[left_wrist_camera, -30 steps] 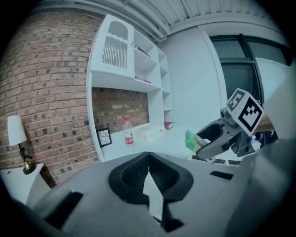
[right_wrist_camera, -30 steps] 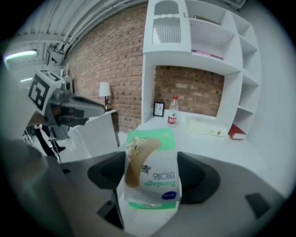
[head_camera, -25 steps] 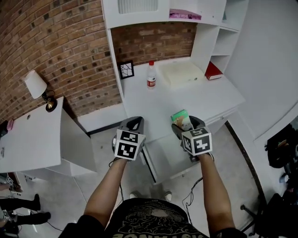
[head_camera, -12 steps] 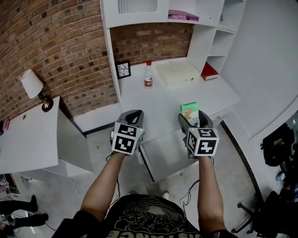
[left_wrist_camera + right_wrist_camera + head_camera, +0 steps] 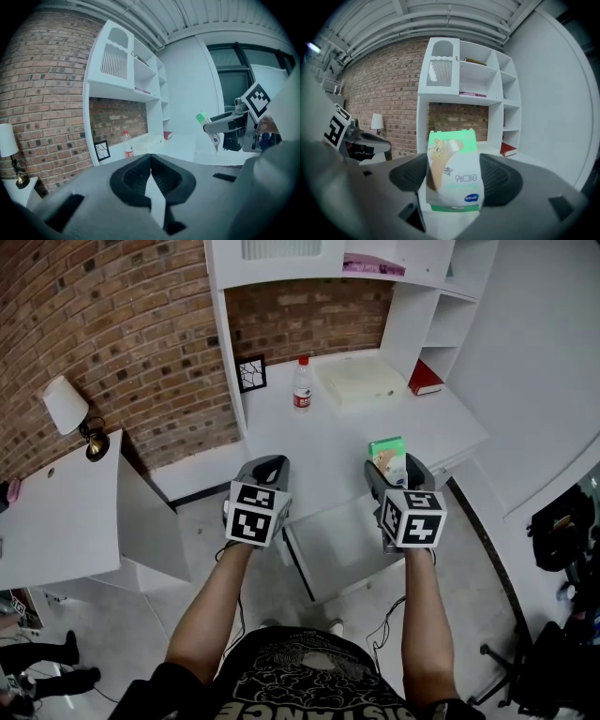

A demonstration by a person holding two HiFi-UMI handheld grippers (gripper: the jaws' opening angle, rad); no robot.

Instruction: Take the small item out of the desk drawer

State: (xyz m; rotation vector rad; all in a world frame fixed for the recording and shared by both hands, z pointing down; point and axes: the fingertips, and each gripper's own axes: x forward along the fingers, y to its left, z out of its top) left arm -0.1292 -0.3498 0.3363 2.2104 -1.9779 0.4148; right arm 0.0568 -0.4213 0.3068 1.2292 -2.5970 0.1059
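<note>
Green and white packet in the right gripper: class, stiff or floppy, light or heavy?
The green and white packet looks unbuckled in the right gripper, so probably fairly stiff. Gripped only at its sides, it seems light. Tall and narrow, it may tip if stood.

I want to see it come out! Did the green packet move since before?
Yes. The green packet, held in the right claw, rose away from the drawer and now shows over the white desktop, a bit rightward.
</note>
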